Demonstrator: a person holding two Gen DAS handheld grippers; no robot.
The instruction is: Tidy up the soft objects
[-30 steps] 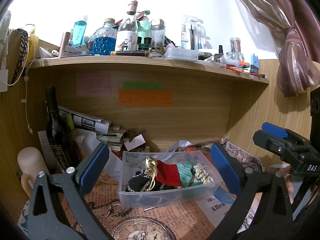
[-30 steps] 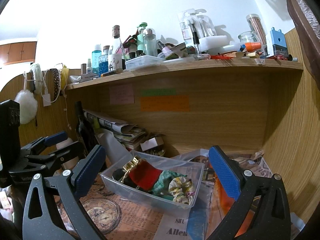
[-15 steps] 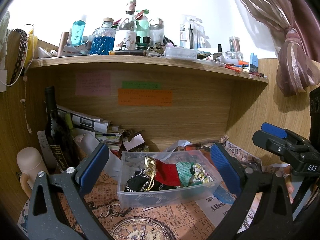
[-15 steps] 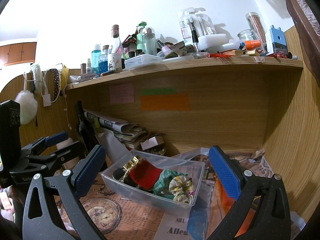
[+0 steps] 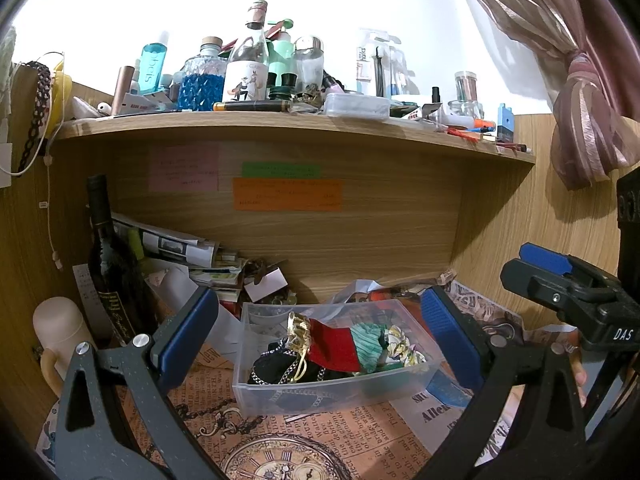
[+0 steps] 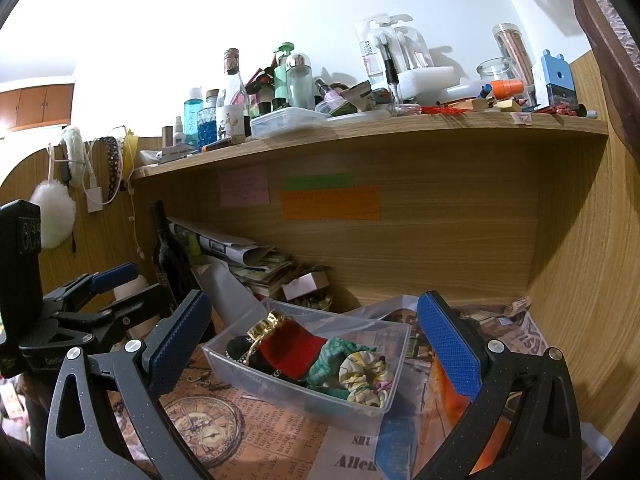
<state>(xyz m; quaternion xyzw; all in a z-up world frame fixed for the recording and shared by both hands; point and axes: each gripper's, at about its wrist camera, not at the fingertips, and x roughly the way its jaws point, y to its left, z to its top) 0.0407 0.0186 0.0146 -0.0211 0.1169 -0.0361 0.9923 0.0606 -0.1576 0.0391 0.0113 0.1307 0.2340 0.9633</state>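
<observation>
A clear plastic box (image 5: 280, 390) stands on the newspaper-covered desk and also shows in the right wrist view (image 6: 256, 376). It holds a red cloth (image 5: 330, 346) (image 6: 292, 348), a green scrunchie (image 5: 366, 346) (image 6: 336, 354), a floral scrunchie (image 5: 402, 348) (image 6: 364, 372), a gold band (image 5: 300, 328) and a black piece (image 5: 268, 364). My left gripper (image 5: 320, 334) is open and empty, its fingers either side of the box, short of it. My right gripper (image 6: 316, 340) is open and empty, also framing the box.
A dark wine bottle (image 5: 108, 264) and stacked papers (image 5: 180, 248) stand at the back left. A beige flask (image 5: 60, 332) is at the far left. The shelf (image 5: 280, 124) above is crowded with bottles. A curtain (image 5: 580, 80) hangs at the right.
</observation>
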